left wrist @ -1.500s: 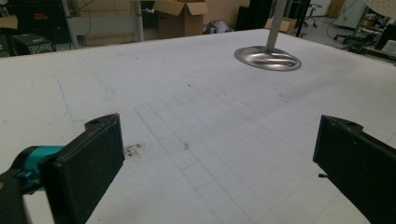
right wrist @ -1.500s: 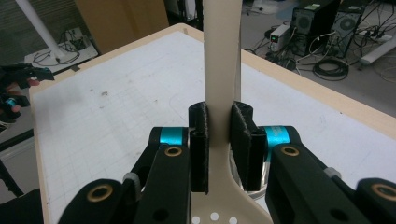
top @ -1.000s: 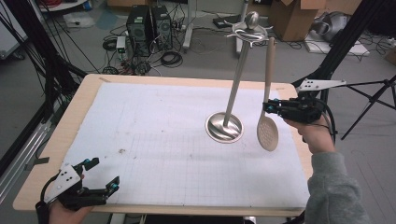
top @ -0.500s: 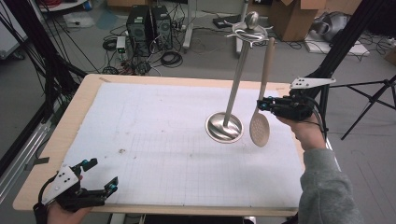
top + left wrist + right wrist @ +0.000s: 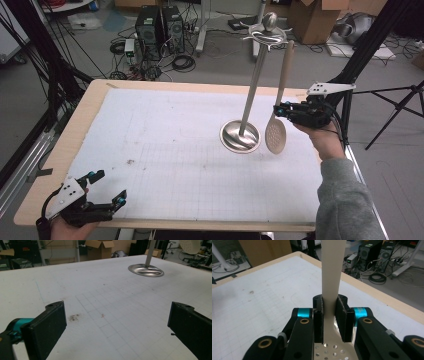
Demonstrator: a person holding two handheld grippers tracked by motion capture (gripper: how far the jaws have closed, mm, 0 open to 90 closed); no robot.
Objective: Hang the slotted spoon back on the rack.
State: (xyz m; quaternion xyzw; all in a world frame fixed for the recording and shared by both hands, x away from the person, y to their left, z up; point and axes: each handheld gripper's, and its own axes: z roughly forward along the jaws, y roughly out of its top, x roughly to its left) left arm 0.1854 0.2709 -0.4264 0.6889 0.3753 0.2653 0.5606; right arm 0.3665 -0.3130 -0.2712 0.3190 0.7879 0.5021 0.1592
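Grips the hanging slotted spoon (image 5: 276, 131) in the right claw (image 5: 331, 315), clamped for unhooking from the stand (image 5: 248, 105); left claw (image 5: 107, 200) apart, idle near the bench (image 5: 95, 100) edge.

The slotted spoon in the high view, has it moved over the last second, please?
Yes. The spoon, clamped in the right hand-held gripper, has swung left, its head closer to the stand's base.

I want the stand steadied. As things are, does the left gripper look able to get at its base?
Probably yes: the left gripper is open, and bare mat lies between it and the base, though it is across the table.
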